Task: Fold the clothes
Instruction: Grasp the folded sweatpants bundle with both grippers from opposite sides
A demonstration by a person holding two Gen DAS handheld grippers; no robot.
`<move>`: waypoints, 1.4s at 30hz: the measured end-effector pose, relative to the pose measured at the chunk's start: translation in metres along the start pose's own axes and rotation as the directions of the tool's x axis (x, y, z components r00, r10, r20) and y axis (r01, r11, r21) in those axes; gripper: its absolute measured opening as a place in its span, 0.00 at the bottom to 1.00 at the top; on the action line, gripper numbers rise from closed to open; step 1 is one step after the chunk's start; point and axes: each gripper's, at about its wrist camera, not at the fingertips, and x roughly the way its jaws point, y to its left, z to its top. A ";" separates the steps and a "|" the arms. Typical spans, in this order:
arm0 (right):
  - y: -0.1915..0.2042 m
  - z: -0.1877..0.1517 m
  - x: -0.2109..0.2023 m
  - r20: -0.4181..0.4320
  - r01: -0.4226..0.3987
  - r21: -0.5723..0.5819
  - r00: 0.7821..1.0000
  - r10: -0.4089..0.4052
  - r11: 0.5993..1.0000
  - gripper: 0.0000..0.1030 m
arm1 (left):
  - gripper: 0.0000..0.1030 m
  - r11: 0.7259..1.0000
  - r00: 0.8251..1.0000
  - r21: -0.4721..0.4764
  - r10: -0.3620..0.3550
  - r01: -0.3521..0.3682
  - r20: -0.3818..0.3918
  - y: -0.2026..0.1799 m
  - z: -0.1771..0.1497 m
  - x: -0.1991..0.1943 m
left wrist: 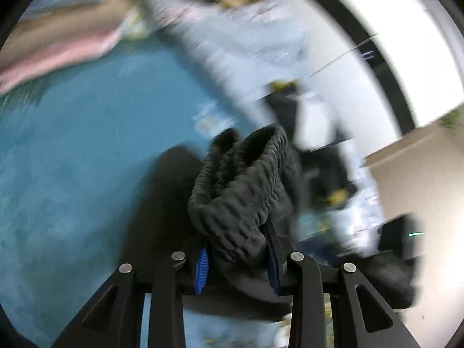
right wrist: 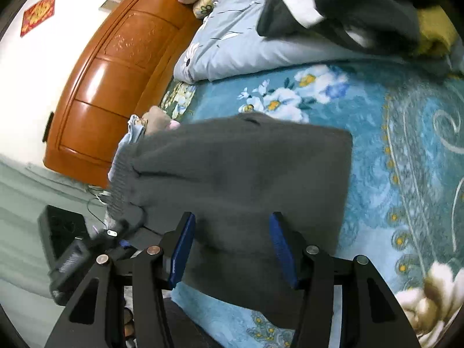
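Observation:
A dark grey knitted garment (left wrist: 237,185) is bunched at its ribbed edge between the blue pads of my left gripper (left wrist: 236,243), which is shut on it above the blue blanket (left wrist: 72,159). In the right wrist view the same garment (right wrist: 246,168) spreads flat over the flowered blue blanket (right wrist: 391,174). Its ribbed edge is lifted at the left. My right gripper (right wrist: 233,232) hovers over the near part of it. The jaws stand wide apart, with flat cloth showing between the pads (right wrist: 185,249) and no pinch visible.
An orange wooden headboard (right wrist: 116,72) borders the bed on the left, with a light blue quilt (right wrist: 232,43) beside it. A pile of dark, white and yellow clothes (right wrist: 362,5) lies at the back. Pink folded cloth (left wrist: 58,49) lies far left. Grey floor (right wrist: 17,203) lies beyond the bed edge.

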 end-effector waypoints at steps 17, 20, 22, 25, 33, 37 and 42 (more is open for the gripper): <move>-0.015 -0.013 0.010 0.015 0.036 0.014 0.999 -0.036 0.999 0.53 | 0.65 0.945 0.997 0.318 0.082 -0.080 0.008 -0.065 0.001 -0.003; -0.017 -0.017 0.013 0.017 0.033 0.021 0.999 -0.034 0.999 0.53 | 0.65 0.953 0.987 0.270 0.155 -0.140 -0.035 -0.049 0.010 0.035; -0.020 -0.016 0.011 0.014 0.017 0.043 1.000 -0.018 0.999 0.53 | 0.65 0.956 0.980 0.239 0.188 -0.168 -0.063 -0.038 0.012 0.045; -0.013 -0.014 -0.001 0.026 0.012 0.014 1.000 -0.013 1.000 0.54 | 0.65 0.967 0.992 0.234 0.115 -0.101 -0.047 -0.044 0.014 0.022; -0.064 -0.028 -0.024 0.088 0.005 0.128 0.996 -0.016 0.992 0.78 | 0.88 0.991 0.990 0.025 0.133 -0.132 -0.041 0.030 0.018 -0.003; -0.091 -0.040 -0.004 0.066 -0.089 0.249 0.995 0.074 0.964 0.90 | 0.89 0.999 0.996 0.008 0.049 -0.049 -0.079 0.040 0.023 0.027; -0.093 -0.038 0.027 0.027 -0.092 0.285 0.996 0.088 0.954 0.91 | 1.00 1.000 0.984 0.017 0.024 -0.022 -0.179 0.045 0.028 0.062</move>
